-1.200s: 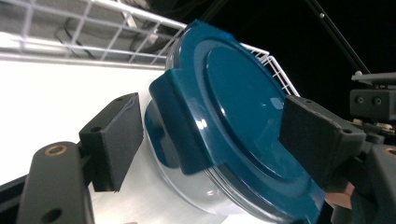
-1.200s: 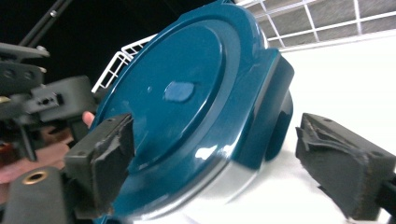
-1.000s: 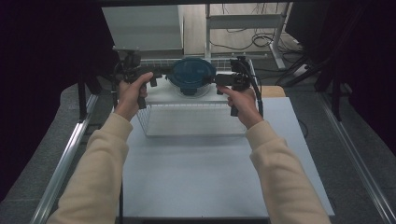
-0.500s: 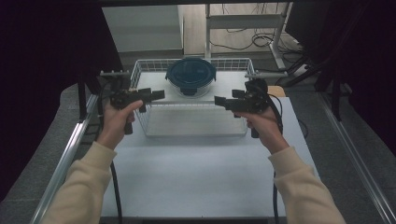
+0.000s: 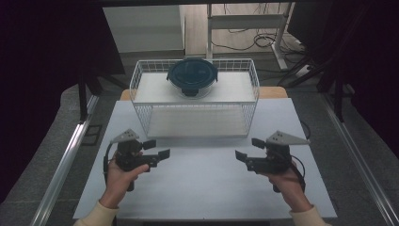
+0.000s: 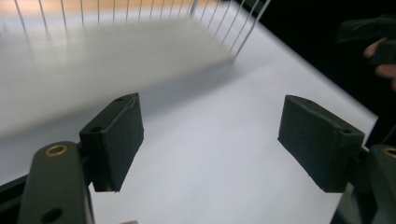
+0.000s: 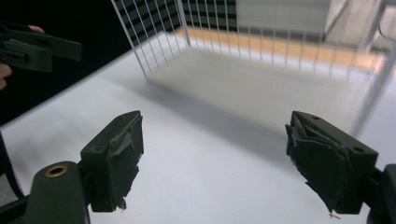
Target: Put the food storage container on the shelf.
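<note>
A dark blue round lidded container (image 5: 192, 76) sits on the top shelf of a white wire rack (image 5: 195, 106) at the back of the table. My left gripper (image 5: 156, 149) is held low over the white tabletop (image 5: 202, 188), in front of the rack's left corner. It is open with nothing between its jaws. My right gripper (image 5: 249, 149) mirrors it in front of the rack's right corner, also open and holding nothing. The left gripper view has its jaws (image 6: 210, 135) spread wide over bare table. In the right gripper view the worn pads (image 7: 116, 158) stand just as far apart.
The rack's wires (image 6: 243, 32) rise just ahead in the left gripper view, and its lower shelf (image 7: 261, 79) lies ahead in the right gripper view. Metal rails (image 5: 66, 160) run along both table sides. A wooden board edge (image 5: 273, 92) shows behind the rack.
Both grippers have drawn back from the container's sides on the rack to the front half of the table. The container stays on the top shelf.
</note>
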`<action>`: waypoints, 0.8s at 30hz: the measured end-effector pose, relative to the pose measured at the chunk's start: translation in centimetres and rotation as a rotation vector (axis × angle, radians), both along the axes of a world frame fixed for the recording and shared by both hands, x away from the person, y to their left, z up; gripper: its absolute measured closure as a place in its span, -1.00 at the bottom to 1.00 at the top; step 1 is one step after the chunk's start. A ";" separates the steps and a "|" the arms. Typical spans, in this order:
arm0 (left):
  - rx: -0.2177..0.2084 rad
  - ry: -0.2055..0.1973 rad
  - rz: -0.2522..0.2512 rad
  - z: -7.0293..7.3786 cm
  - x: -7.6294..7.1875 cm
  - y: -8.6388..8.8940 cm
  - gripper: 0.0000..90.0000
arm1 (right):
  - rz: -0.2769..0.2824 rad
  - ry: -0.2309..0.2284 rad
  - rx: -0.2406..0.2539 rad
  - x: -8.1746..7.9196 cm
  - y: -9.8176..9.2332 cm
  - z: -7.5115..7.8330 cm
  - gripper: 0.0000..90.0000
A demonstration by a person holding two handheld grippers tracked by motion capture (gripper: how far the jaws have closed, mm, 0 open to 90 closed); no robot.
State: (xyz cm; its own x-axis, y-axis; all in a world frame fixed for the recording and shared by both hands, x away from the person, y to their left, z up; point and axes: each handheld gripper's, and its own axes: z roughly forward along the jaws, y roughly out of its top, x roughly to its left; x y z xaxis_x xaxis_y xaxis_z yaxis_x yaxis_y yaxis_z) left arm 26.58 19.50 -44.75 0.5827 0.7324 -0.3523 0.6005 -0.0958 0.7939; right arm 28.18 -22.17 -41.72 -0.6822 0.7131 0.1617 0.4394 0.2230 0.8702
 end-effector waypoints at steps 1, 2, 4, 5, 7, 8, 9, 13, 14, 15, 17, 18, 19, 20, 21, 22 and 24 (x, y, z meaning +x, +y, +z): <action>-0.005 0.010 0.000 -0.6 -0.2 0.0 -0.52 | 0.004 0.007 -0.010 -0.4 -0.4 -0.9 -0.59; -0.008 0.023 0.003 -1.2 -0.3 0.0 -0.51 | 0.007 0.018 -0.016 -0.8 -0.7 -1.8 -0.59; -0.003 0.038 0.005 -1.8 -0.3 -0.1 -0.51 | 0.012 0.050 -0.038 -1.3 -1.3 -3.6 -0.59; 0.011 0.050 0.003 -2.3 -0.4 -0.3 -0.51 | 0.012 0.050 -0.038 -1.3 -1.3 -3.6 -0.59; 0.049 0.065 -0.006 -3.4 -0.8 -0.9 -0.50 | -0.010 0.106 -0.063 -1.4 -1.9 -5.8 -0.59; 0.057 0.072 -0.014 -3.8 -1.0 -1.1 -0.50 | -0.019 0.116 -0.064 -1.4 -1.9 -6.2 -0.59; 0.057 0.072 -0.014 -3.8 -1.0 -1.1 -0.50 | -0.019 0.116 -0.064 -1.4 -1.9 -6.2 -0.59; 0.086 0.101 -0.024 -5.0 -1.6 -1.2 -0.49 | -0.025 0.120 -0.062 -1.4 -1.8 -6.8 -0.59; 0.086 0.103 -0.021 -5.2 -1.6 -1.1 -0.49 | -0.025 0.120 -0.062 -1.4 -1.8 -6.8 -0.59; 0.088 0.103 -0.020 -5.2 -1.6 -1.0 -0.49 | -0.028 0.114 -0.062 -1.4 -1.9 -6.8 -0.59; 0.089 0.098 -0.010 -5.2 -1.5 -0.8 -0.49 | -0.039 0.106 -0.062 -1.4 -2.0 -6.7 -0.58; 0.089 0.097 -0.005 -5.3 -1.5 -0.8 -0.48 | -0.053 0.107 -0.049 -1.5 -2.2 -6.6 -0.57; 0.091 0.096 -0.004 -5.3 -1.5 -0.8 -0.48 | -0.053 0.107 -0.049 -1.5 -2.2 -6.6 -0.57; 0.096 0.096 -0.004 -5.4 -1.5 -0.8 -0.48 | -0.066 0.108 -0.038 -1.5 -2.4 -6.6 -0.57; 0.102 0.097 -0.006 -5.5 -1.5 -0.8 -0.48 | -0.066 0.108 -0.038 -1.5 -2.4 -6.6 -0.57; 0.108 0.099 -0.007 -5.7 -1.5 -0.9 -0.48 | -0.077 0.102 -0.040 -1.4 -2.5 -6.5 -0.57; 0.104 0.102 -0.007 -5.7 -1.5 -0.9 -0.48 | -0.081 0.098 -0.043 -1.4 -2.5 -6.5 -0.57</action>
